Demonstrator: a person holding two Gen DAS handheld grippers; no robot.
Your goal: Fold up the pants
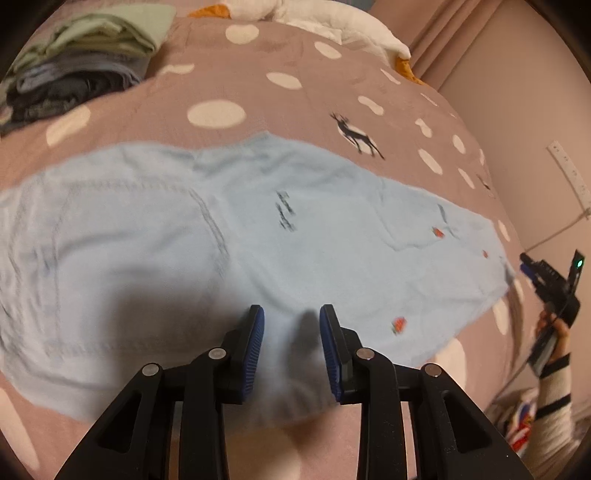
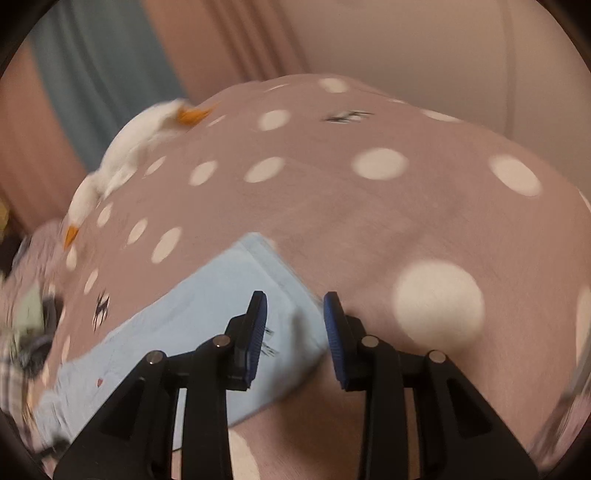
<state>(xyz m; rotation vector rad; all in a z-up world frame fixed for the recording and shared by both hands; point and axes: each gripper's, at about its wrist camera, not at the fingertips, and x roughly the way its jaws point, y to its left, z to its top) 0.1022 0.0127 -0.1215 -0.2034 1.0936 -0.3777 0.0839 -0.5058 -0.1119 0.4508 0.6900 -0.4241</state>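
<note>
Pants [image 1: 229,236]: pale blue, with small red motifs and dark stitched marks, spread flat across the bed [image 1: 258,92] lengthwise from left to right in the left wrist view; seams and a pocket outline show on the left part. In the right wrist view one squared end of them lies just under the tool, its corner pointing up the bed.

Bed cover: dusty pink with large white dots and small dark deer figures.

Left gripper [image 1: 291,325]: black frame, blue ribbed pads, jaws parted a moderate way, hanging over the near edge of the pants. Cloth shows in the gap below the pads (blurred; the pads do not appear to press on it), so nothing is gripped.

Right gripper [image 2: 295,317]: same build, jaws parted by a similar gap, above the corner of the pants; the left pad stands over blue cloth, the right pad over bare cover. Nothing held. In the left wrist view it appears at the far right edge, raised clear of the bed, in a hand [image 1: 554,332] with a light sleeve.

Stack of folded clothes [image 1: 81,62]: green on top, grey and dark below, at the far left of the bed, well apart from the pants.

White plush toy [image 1: 332,22] with orange parts: along the far edge of the bed, by the curtain [image 1: 439,40].
</note>
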